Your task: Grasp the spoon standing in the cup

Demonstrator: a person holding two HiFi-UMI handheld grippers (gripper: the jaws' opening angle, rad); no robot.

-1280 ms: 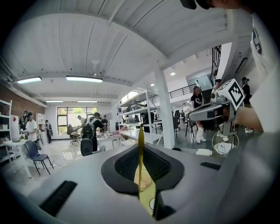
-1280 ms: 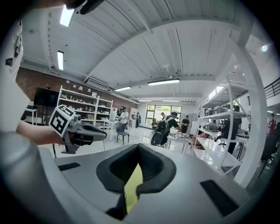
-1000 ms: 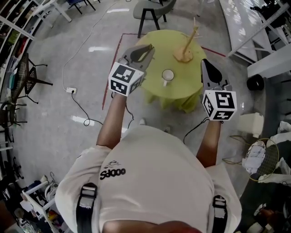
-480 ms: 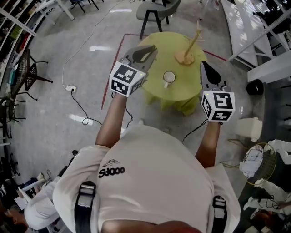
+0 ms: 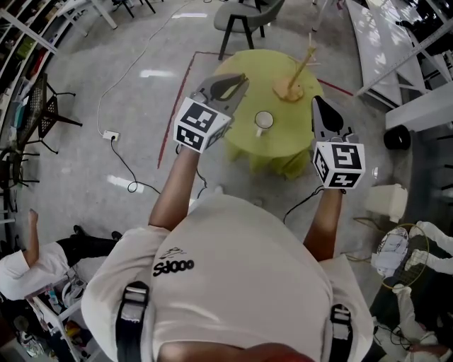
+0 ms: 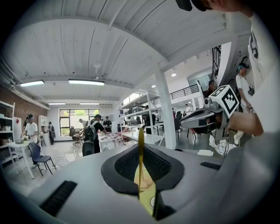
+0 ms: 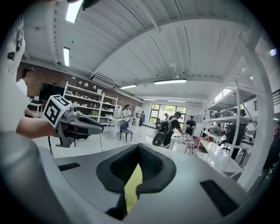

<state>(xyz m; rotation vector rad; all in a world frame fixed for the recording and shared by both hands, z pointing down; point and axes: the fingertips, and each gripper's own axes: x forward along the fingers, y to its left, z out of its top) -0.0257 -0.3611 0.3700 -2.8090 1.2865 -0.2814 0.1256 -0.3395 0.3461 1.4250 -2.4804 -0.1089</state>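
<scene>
1. My left gripper (image 5: 239, 79) is clenched. In its own view the jaws (image 6: 141, 131) meet at the tips with only a thin slit below them, and nothing is between them.
2. My right gripper (image 5: 318, 103) is clenched too. Its jaws (image 7: 138, 147) touch at the tips and are empty.
3. Both grippers hang over the near side of the round yellow table (image 5: 244, 145), the left one over its left edge and the right one over its right edge.
4. The white cup (image 5: 262, 120) stands on the table between the two grippers, apart from both, with its handle towards me.
5. The cup is too small in the head view for me to make out the spoon in it.
6. A wooden stand (image 5: 289, 87) sits on the table beyond the cup, its stick leaning up to the right.
7. A grey chair (image 5: 239, 17) stands on the far side of the table.
8. A person (image 5: 25, 258) crouches on the floor, well off to my left.
</scene>
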